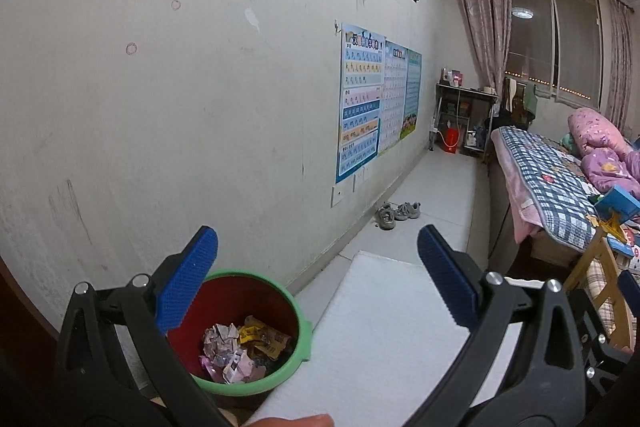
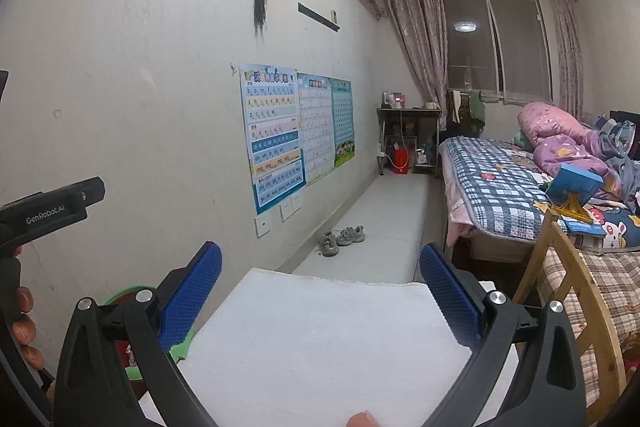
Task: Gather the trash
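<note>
A red trash bin with a green rim stands by the wall at the left end of a white foam board. Several crumpled wrappers and papers lie inside it. My left gripper is open and empty, above the bin's right side. My right gripper is open and empty over the white board. The bin's green rim shows partly behind the right gripper's left finger. The left gripper's body shows at the left edge of the right wrist view.
The wall with posters runs along the left. A pair of shoes lies on the floor by the wall. A bed with a plaid cover and a wooden chair stand at the right. A desk is at the far end.
</note>
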A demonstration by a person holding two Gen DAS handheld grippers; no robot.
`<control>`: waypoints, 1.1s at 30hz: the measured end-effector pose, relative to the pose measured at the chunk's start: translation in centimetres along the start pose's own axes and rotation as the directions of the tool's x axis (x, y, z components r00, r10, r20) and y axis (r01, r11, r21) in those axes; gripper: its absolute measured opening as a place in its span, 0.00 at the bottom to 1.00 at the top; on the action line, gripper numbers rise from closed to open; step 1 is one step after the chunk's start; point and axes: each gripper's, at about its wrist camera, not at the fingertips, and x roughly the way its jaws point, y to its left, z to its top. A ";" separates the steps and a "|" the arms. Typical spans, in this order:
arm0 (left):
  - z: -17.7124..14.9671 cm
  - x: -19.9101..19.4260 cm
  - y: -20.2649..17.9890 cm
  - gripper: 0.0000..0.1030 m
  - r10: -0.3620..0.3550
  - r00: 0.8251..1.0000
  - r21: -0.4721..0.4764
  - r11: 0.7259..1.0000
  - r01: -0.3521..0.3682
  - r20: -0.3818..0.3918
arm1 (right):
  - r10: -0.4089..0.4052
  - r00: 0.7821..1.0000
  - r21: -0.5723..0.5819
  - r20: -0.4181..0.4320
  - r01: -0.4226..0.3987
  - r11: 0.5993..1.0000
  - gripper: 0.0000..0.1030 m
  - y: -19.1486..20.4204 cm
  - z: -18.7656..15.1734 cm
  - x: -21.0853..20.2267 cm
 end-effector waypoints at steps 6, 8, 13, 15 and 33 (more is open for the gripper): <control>0.0 -0.1 -0.1 0.95 0.004 1.000 0.007 1.000 -0.004 -0.002 | -0.004 1.000 -0.001 -0.015 0.004 1.000 0.93 -0.2 -0.4 0.0; 0.0 0.0 -0.2 0.95 0.002 1.000 0.003 1.000 -0.002 -0.008 | -0.005 1.000 -0.003 -0.020 0.005 1.000 0.93 -0.2 -0.6 0.0; -0.1 0.0 -0.1 0.95 0.000 1.000 0.003 1.000 0.000 -0.017 | -0.008 0.999 -0.015 -0.034 0.008 1.000 0.93 -0.1 -0.8 0.3; 0.0 0.0 -0.1 0.95 -0.003 1.000 0.005 1.000 0.003 -0.020 | -0.009 0.999 -0.014 -0.035 0.009 1.000 0.93 -0.2 -0.8 0.3; -0.7 0.8 -0.3 0.95 0.008 0.998 0.011 1.000 -0.007 -0.064 | -0.039 0.995 -0.012 -0.094 0.038 0.999 0.93 -1.3 -2.5 0.9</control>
